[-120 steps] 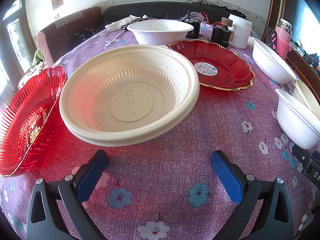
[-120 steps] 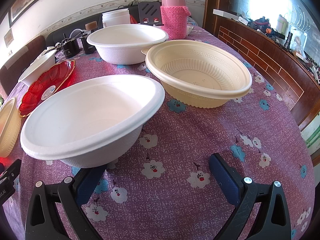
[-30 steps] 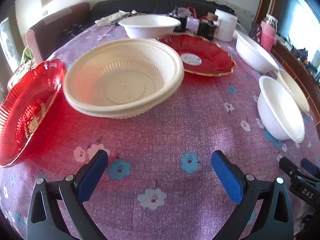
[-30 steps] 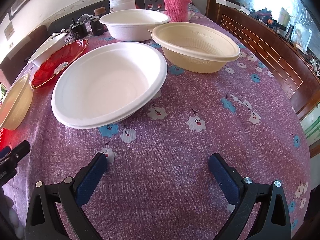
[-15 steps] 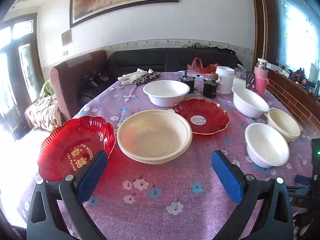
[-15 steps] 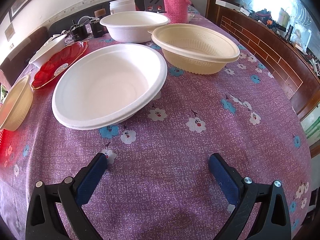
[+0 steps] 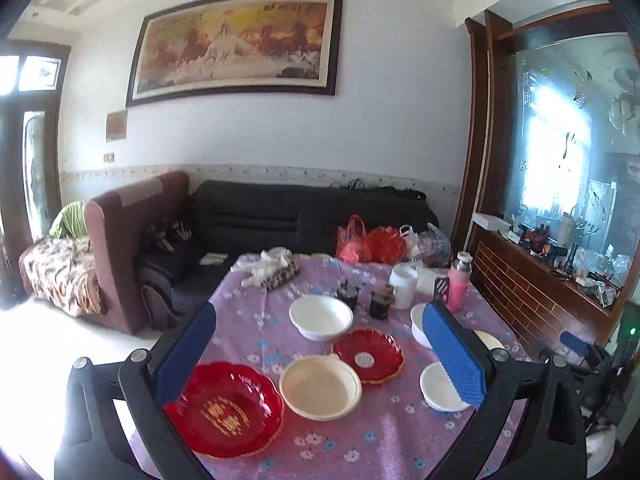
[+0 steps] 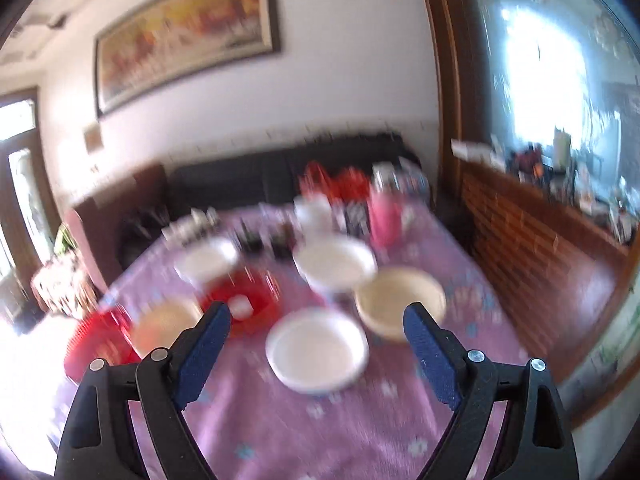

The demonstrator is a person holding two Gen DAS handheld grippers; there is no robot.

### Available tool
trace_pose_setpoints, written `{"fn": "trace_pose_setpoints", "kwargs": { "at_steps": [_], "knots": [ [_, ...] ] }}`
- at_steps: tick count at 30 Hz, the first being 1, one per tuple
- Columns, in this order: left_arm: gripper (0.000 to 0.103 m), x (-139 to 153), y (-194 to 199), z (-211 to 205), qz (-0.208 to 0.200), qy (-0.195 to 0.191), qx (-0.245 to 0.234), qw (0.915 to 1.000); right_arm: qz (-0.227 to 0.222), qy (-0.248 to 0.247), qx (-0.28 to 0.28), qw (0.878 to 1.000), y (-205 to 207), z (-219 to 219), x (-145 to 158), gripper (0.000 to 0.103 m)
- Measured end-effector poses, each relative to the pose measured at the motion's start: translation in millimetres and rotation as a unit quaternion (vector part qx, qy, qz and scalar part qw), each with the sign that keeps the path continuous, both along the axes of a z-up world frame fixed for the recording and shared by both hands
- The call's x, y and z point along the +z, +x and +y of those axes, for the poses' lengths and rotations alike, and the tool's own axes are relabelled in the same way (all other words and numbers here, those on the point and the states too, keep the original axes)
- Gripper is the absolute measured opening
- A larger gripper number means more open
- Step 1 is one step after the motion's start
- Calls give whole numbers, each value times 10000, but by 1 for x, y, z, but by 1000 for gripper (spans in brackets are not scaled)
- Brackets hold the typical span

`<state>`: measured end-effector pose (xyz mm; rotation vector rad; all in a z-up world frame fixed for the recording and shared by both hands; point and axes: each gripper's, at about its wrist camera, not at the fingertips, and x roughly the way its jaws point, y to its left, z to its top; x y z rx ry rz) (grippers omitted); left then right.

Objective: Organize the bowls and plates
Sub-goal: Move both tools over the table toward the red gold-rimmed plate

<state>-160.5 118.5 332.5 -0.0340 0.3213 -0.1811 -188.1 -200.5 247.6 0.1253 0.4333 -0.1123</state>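
Both of our grippers hang above the purple floral table (image 7: 384, 440), touching nothing. Our left gripper (image 7: 320, 360) has its blue pads spread wide, with nothing between them. Our right gripper's (image 8: 316, 354) jaws are closing, also with nothing between them. All dishes sit rim-up. Taking the cream bowl (image 7: 320, 386) as landmark: the large red plate (image 7: 224, 410) lies just left, the small red plate (image 7: 368, 354) behind-right, a white bowl (image 7: 440, 388) well right.
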Motion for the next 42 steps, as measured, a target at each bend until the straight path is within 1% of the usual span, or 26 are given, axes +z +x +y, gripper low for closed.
{"fn": "trace_pose_setpoints", "kwargs": {
  "at_steps": [2, 4, 6, 7, 8, 9, 11, 12, 13, 14, 15, 16, 17, 19, 20, 22, 24, 25, 27, 32, 34, 35, 36, 37, 40, 42],
  "knots": [
    [103, 31, -3, 3, -178, 234, 117, 9995, -404, 20, 169, 9990, 2, 9, 45, 91],
    [103, 54, -3, 10, -198, 275, 195, 9992, -644, 265, 474, 9964, 16, 19, 89, 91],
    [103, 67, -2, 23, -110, 152, 220, 9996, -634, 688, 857, 9919, 39, 34, 115, 91],
    [103, 68, -3, 29, -90, 79, 241, 9996, -603, 888, 1104, 9881, 50, 44, 123, 91],
    [103, 65, -4, 35, -86, 27, 292, 9995, -520, 1032, 1440, 9828, 67, 59, 128, 91],
    [103, 60, -7, 42, -87, -8, 363, 9993, -336, 1020, 1676, 9800, 83, 74, 127, 92],
    [103, 41, -10, 59, -6, -151, 421, 9990, 198, 781, 1941, 9777, 120, 112, 102, 92],
    [103, 28, -11, 67, 86, -245, 420, 9988, 457, 619, 1999, 9768, 138, 130, 77, 92],
    [103, 14, -11, 78, 246, -355, 423, 9982, 799, 409, 1991, 9759, 155, 149, 45, 88],
    [103, 0, -12, 89, 434, -447, 440, 9971, 1064, 286, 1907, 9755, 166, 157, 13, 82],
    [103, -14, -10, 98, 620, -526, 469, 9956, 1310, 140, 1758, 9756, 175, 162, -23, 66],
    [103, -28, -9, 107, 805, -601, 502, 9937, 1498, -38, 1603, 9756, 182, 167, -54, 60],
    [103, -41, -9, 117, 960, -649, 515, 9919, 1672, -215, 1438, 9751, 187, 169, -85, 60],
    [103, -61, -7, 134, 1126, -682, 570, 9897, 2006, -161, 1139, 9729, 192, 160, -130, 60],
    [103, -67, -6, 140, 1137, -686, 606, 9893, 2200, 16, 1034, 9700, 199, 151, -150, 60],
    [103, -76, -7, 152, 1073, -632, 705, 9897, 2513, 363, 959, 9625, 208, 142, -173, 60],
    [103, -82, -9, 161, 976, -567, 876, 9897, 2622, 358, 851, 9606, 220, 144, -183, 60],
    [103, -84, -10, 166, 935, -562, 922, 9897, 2635, 326, 771, 9610, 218, 148, -182, 60],
    [103, -89, -12, 172, 909, -569, 932, 9899, 2716, 306, 569, 9602, 224, 155, -186, 60],
    [103, -99, -7, 182, 1021, -549, 948, 9887, 3152, 186, 270, 9485, 242, 174, -205, 60],
    [103, -102, -4, 182, 1049, -495, 1004, 9882, 3314, 257, 254, 9428, 248, 175, -215, 59],
    [103, -103, -3, 182, 1064, -482, 1018, 9879, 3371, 337, 287, 9404, 251, 176, -220, 54],
    [103, -104, 0, 181, 1086, -486, 1028, 9876, 3339, 423, 325, 9411, 251, 174, -222, 42],
    [103, -105, 2, 180, 1110, -502, 1033, 9872, 3277, 430, 343, 9432, 252, 172, -221, 23],
    [103, -109, 8, 172, 1192, -499, 1017, 9864, 3368, 775, 465, 9372, 250, 159, -219, 20],
    [103, -111, 14, 163, 1231, -500, 959, 9865, 3432, 807, 550, 9342, 242, 152, -216, 17]
  ]
}}
